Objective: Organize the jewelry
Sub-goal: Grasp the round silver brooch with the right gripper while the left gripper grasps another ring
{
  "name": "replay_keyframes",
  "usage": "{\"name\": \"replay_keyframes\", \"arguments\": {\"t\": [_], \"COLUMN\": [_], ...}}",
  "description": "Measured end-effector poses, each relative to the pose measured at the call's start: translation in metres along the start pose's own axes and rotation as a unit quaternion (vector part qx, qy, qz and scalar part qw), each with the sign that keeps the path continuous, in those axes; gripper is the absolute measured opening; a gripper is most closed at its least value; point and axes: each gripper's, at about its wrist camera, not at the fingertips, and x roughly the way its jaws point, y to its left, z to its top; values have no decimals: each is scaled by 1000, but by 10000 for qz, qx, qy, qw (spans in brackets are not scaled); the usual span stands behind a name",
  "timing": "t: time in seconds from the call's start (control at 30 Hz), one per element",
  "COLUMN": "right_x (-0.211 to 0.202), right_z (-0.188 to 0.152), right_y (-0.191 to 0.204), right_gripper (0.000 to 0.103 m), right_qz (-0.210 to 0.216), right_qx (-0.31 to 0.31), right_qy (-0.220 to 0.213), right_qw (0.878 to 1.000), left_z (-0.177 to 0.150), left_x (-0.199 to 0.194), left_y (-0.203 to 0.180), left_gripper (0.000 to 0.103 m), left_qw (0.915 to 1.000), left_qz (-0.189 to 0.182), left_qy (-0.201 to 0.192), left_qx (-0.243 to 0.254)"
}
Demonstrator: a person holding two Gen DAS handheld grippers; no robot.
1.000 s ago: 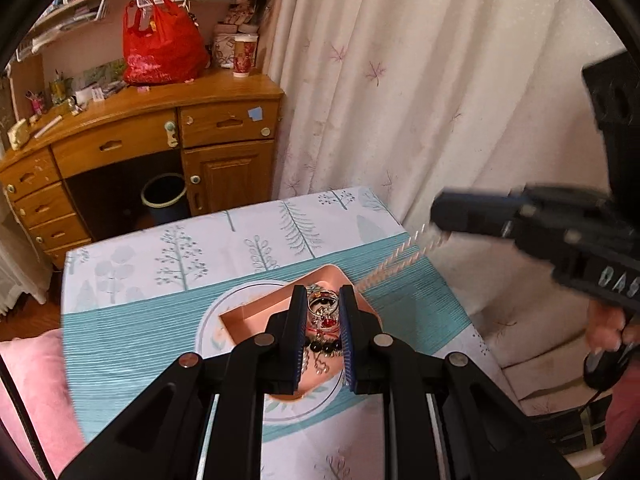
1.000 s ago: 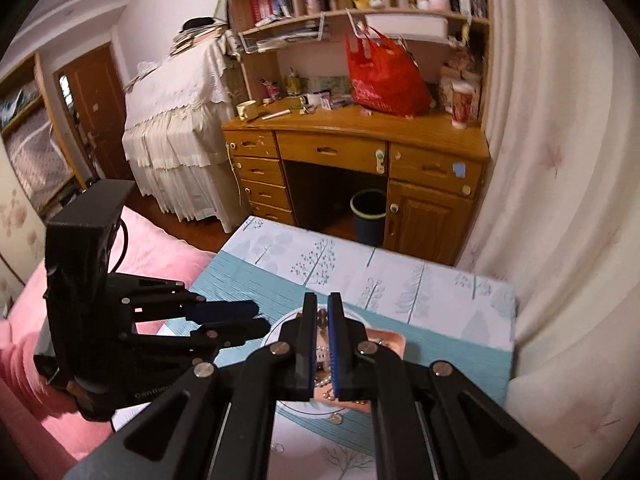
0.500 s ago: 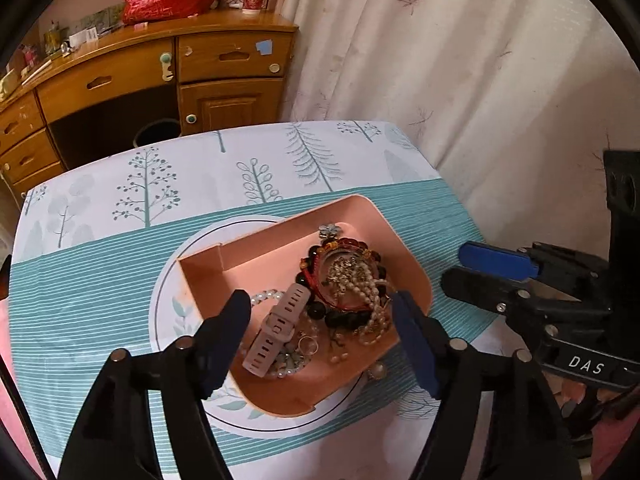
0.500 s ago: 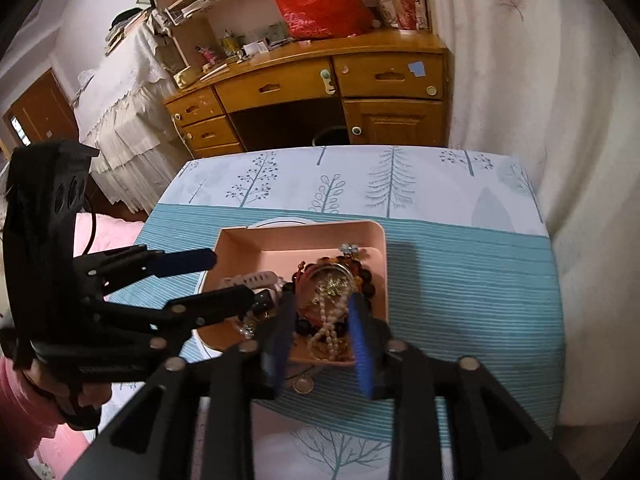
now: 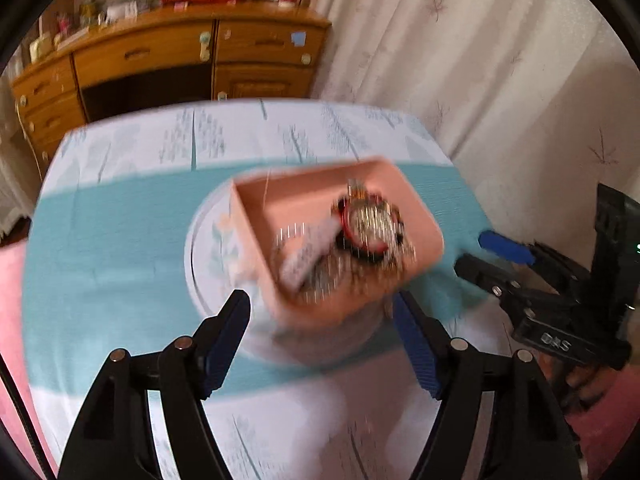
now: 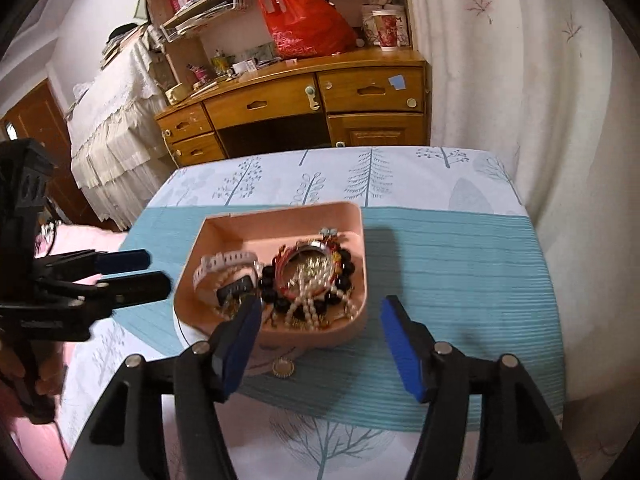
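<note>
Since half a second ago the right gripper (image 6: 320,340) has spread its fingers wider; the left gripper (image 5: 324,344) stays spread. The pink tray (image 6: 352,326) of jewelry (image 6: 308,276) sits mid-desk (image 6: 460,264), nearer the front edge.

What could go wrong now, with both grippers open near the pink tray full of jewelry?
1. The pearl strands lie tangled with the dark bead bracelet; lifting one may drag out others.
2. The small round piece lies outside the pink tray, easy to overlook or knock away.
</note>
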Motion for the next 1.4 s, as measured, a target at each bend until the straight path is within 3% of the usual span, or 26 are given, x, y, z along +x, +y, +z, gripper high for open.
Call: {"name": "replay_keyframes", "arguments": {"t": [0.2,0.5,0.67,0.83,0.9,1.03,1.1,1.4], "right_x": [15,33,38,50,53,54,56,55], "right_z": [-28,-59,-60,-55,-55,-53,-51,-46], "right_y": [15,38,44,47,48,47,46,41], "right_gripper": [68,68,67,46,44,32,19,14], "right_qz": [-12,227,346,368,352,319,283,369], "right_qx": [-924,-1888,-1923,-1810,-1807,-1737,-1690,-1472], "right_qy": [259,366,380,515,540,481,471,521], "right_qw": [9954,9811,9800,9814,9814,9831,9841,9870], "left_z": [-41,-83,-91,-95,-97,-100,-100,-88], "left_x": [5,21,31,38,41,45,47,46], "left_y": [-4,-36,-46,-54,-58,-66,-66,-56], "left_gripper": [70,46,31,21,12,8,8,8], "left_qw": [9983,9891,9846,9817,9804,9780,9784,9833], "left_qz": [-74,-212,-23,22,5,87,78,121], "left_qy": [558,1003,1013,950,945,951,945,820], "left_qx": [135,1055,1428,1651,1727,1857,1836,1620]}}
